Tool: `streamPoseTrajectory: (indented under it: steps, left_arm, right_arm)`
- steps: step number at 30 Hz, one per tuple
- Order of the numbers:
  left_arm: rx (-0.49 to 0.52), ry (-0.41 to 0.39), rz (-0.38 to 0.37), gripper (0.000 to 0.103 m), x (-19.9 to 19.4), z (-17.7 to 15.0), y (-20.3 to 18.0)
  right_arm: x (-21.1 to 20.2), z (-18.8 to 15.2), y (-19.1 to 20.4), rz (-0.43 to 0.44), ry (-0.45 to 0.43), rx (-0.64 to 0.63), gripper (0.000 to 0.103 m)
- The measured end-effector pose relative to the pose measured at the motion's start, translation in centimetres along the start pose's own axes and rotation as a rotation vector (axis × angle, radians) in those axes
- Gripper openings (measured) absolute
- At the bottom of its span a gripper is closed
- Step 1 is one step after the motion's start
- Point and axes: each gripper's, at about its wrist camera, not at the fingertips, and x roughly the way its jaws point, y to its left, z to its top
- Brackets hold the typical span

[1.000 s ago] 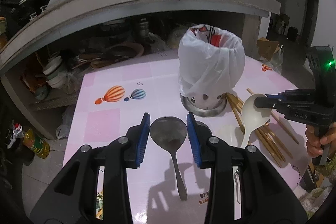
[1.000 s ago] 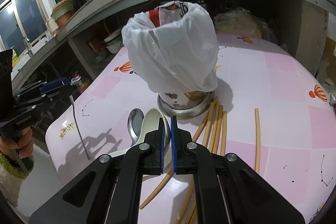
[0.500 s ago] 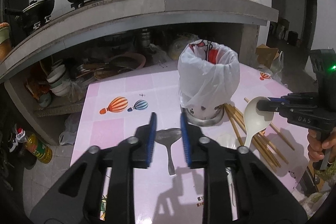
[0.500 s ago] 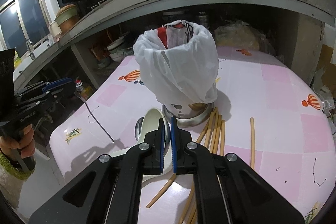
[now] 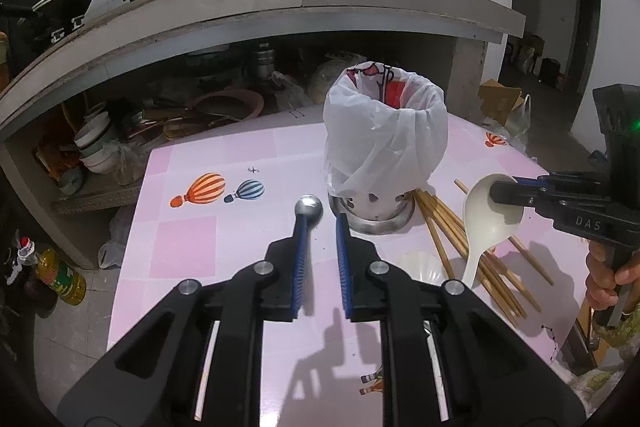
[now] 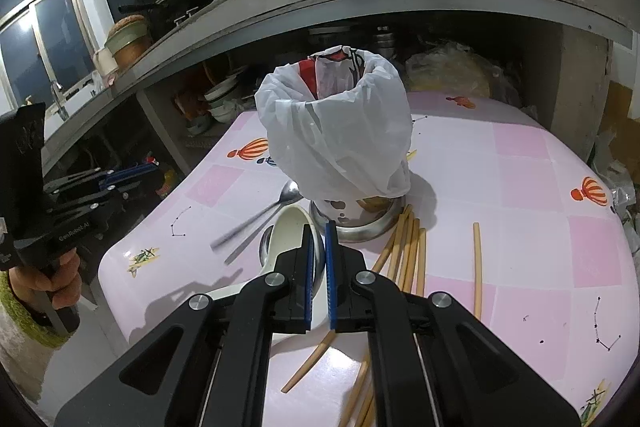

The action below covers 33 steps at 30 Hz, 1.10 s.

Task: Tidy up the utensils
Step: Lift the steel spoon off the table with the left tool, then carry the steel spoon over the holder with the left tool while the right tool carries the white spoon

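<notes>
A metal utensil holder (image 5: 372, 211) lined with a white plastic bag (image 5: 384, 139) stands mid-table; it also shows in the right wrist view (image 6: 352, 219). My left gripper (image 5: 321, 223) is shut on a metal spoon (image 5: 308, 207), bowl forward, just left of the holder's base; the spoon is blurred in the right wrist view (image 6: 256, 221). My right gripper (image 6: 317, 227) is shut on a white plastic ladle (image 6: 292, 231), held above the table right of the holder, seen in the left wrist view (image 5: 486, 219). Bamboo chopsticks (image 5: 460, 239) lie on the pink tablecloth (image 5: 184, 243).
Another white spoon (image 5: 420, 265) and a metal ladle (image 6: 266, 247) lie on the table. One loose chopstick (image 6: 477, 267) lies to the right. A concrete shelf (image 5: 240, 23) with pots overhangs the back. An oil bottle (image 5: 60, 279) stands on the floor at left.
My left gripper closed on the metal spoon, lifted it and carried it toward the holder's base. My right gripper, with the ladle, rose and pulled back a little.
</notes>
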Motion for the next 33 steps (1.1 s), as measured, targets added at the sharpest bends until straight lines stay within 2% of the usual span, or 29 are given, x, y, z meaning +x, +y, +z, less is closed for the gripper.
streamPoseTrajectory:
  steps: [6,11,12,14,16,19,25,33]
  left_arm:
    - [-0.009,0.018,-0.007,0.011,0.7,-0.1,0.3]
    - [-0.046,0.075,-0.042,0.012,3.3,0.2,1.7]
    - [-0.054,0.096,-0.057,0.014,4.3,0.4,2.0]
    - [-0.061,0.125,-0.068,0.023,6.2,0.7,2.6]
    - [-0.076,0.15,-0.096,0.038,8.6,1.2,3.3]
    - [-0.093,0.197,-0.122,0.047,11.8,1.7,4.2]
    - [-0.013,0.301,-0.14,0.055,18.3,1.9,4.2]
    - [0.073,0.336,-0.109,0.058,22.0,1.7,2.9]
  right_arm:
    - [0.2,0.0,-0.1,0.005,0.006,0.005,0.006]
    - [0.9,-0.1,-0.3,0.016,0.022,0.013,0.006]
    - [1.0,-0.2,-0.3,0.016,0.025,0.014,0.006]
    - [1.3,-0.3,-0.5,0.016,0.032,0.018,0.006]
    - [1.6,-0.3,-0.9,0.015,0.039,0.027,0.006]
    - [1.9,-0.4,-1.4,0.013,0.048,0.035,0.006]
    - [3.1,-0.5,-2.8,0.013,0.075,0.066,0.006]
    - [4.4,-0.5,-3.8,0.014,0.094,0.083,0.006]
